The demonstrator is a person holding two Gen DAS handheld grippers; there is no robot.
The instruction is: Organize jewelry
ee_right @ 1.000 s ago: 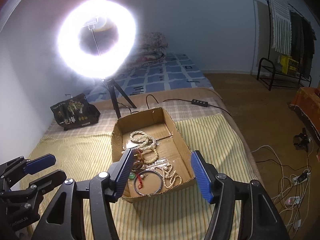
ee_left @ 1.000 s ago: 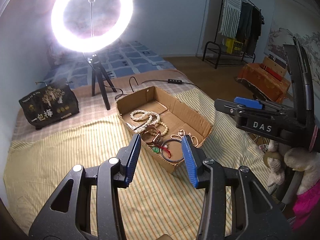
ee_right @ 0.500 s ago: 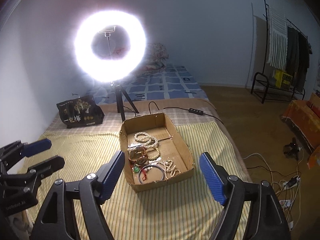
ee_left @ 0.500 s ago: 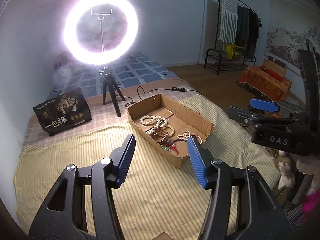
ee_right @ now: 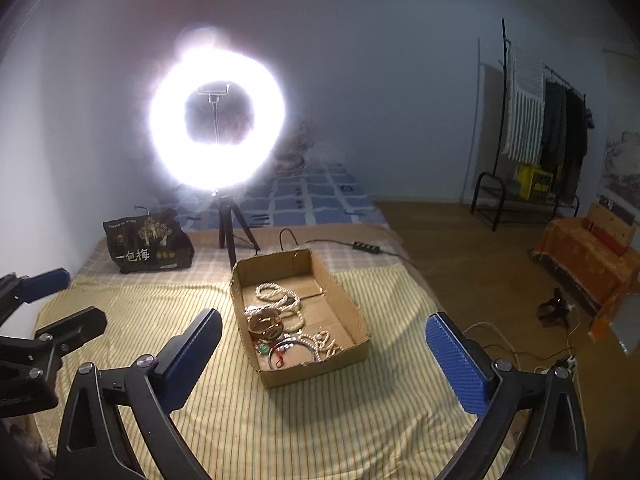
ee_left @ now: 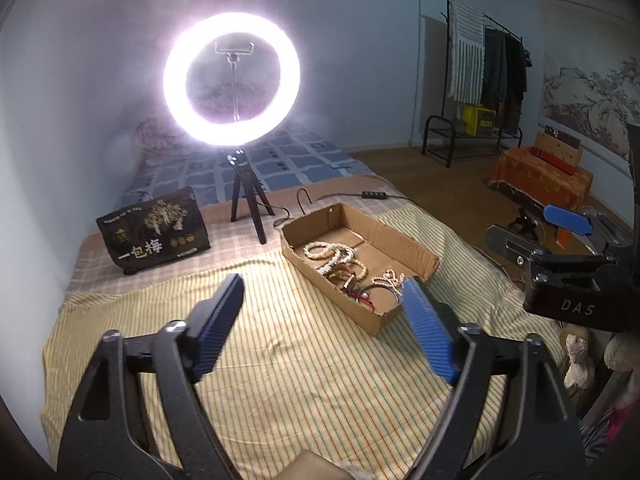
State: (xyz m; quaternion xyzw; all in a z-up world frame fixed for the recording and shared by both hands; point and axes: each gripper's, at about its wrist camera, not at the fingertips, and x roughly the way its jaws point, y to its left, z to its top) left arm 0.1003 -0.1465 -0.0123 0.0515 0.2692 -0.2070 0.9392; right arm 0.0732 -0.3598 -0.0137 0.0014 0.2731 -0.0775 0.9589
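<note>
you are holding your left gripper (ee_left: 322,322) and right gripper (ee_right: 324,346) spread wide and empty above the striped blanket (ee_right: 320,420). all the jewelry (ee_right: 286,326) is lying heaped inside the cardboard box (ee_right: 348,308); that is fitting either gathered or awaiting sorting.

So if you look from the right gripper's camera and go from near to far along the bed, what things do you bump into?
Open right gripper → yellow striped bedcover → brown cardboard tray holding beaded jewelry → black tripod under the glowing white ring light → blue patterned bedding.
</note>
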